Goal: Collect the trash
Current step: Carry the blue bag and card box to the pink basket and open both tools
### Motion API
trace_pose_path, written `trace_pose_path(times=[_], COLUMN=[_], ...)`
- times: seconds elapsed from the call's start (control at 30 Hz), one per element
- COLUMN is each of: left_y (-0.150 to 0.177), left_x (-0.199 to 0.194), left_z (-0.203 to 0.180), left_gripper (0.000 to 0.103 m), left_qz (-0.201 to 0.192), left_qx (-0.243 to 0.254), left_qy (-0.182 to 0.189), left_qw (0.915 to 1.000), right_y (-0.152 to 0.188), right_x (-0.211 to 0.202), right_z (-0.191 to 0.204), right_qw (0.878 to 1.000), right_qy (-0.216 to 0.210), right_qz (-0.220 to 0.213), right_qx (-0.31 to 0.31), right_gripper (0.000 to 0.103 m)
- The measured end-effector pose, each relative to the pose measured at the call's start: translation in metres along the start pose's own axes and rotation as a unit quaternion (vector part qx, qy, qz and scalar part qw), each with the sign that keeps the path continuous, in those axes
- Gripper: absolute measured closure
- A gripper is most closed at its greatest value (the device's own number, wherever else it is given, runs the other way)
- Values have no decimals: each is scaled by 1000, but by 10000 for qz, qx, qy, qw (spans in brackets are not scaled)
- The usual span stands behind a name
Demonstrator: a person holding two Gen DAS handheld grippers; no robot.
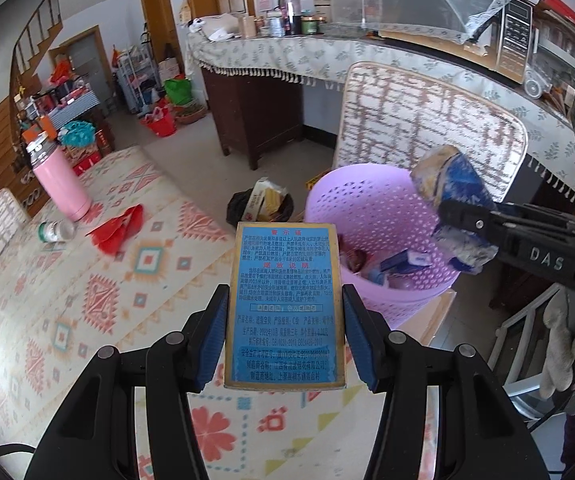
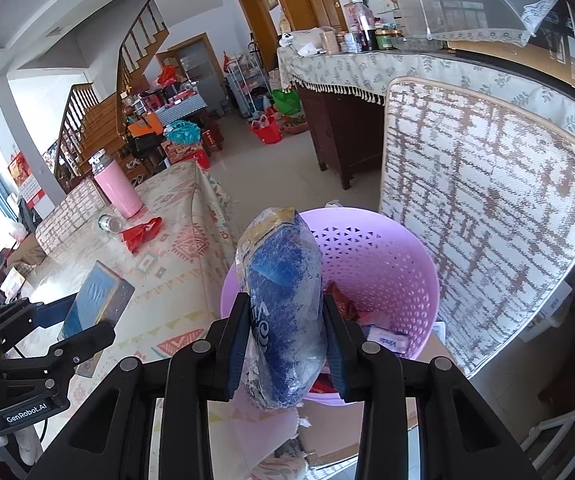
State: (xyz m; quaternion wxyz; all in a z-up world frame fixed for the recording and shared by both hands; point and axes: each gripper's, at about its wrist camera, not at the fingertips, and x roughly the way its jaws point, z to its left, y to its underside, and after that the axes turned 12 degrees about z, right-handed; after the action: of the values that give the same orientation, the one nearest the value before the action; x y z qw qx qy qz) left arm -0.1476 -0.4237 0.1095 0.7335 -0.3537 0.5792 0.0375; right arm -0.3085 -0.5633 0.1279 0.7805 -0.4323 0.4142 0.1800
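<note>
You're looking at a matt printed cardboard box (image 1: 284,304), a crinkled glossy plastic wrapper (image 2: 283,312), a smooth lilac perforated plastic basket (image 2: 371,256), a patterned cloth table cover (image 1: 87,280), a glossy pink flask (image 1: 61,184) and a woven chair cushion (image 2: 487,208).

Basket (image 2: 371,248) beside table (image 1: 87,300) edge, chair (image 2: 487,220) behind; thermos (image 1: 61,184), wrapper (image 1: 117,228) on table.
</note>
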Motion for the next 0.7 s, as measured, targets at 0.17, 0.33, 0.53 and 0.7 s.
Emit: trace_pose_path(times=[0.17, 0.33, 0.53, 0.7], left_y=[-10, -26, -46, -56], left_x=[-1, -1, 8, 17], left_z=[-9, -15, -24, -31], left_gripper=[50, 50, 50, 50], left_qz=[-72, -177, -172, -165], left_qx=[64, 94, 182, 243], left_qy=[38, 13, 71, 123], left_qw=[9999, 9998, 9997, 9995], right_y=[-1, -3, -5, -8], right_x=[-1, 1, 4, 3], right_z=[-8, -15, -19, -22], right_qw=[10000, 9999, 9998, 9997], right_qy=[26, 29, 74, 129], right_qz=[-21, -23, -8, -30], right_qx=[62, 142, 204, 228], right_gripper=[66, 65, 66, 65])
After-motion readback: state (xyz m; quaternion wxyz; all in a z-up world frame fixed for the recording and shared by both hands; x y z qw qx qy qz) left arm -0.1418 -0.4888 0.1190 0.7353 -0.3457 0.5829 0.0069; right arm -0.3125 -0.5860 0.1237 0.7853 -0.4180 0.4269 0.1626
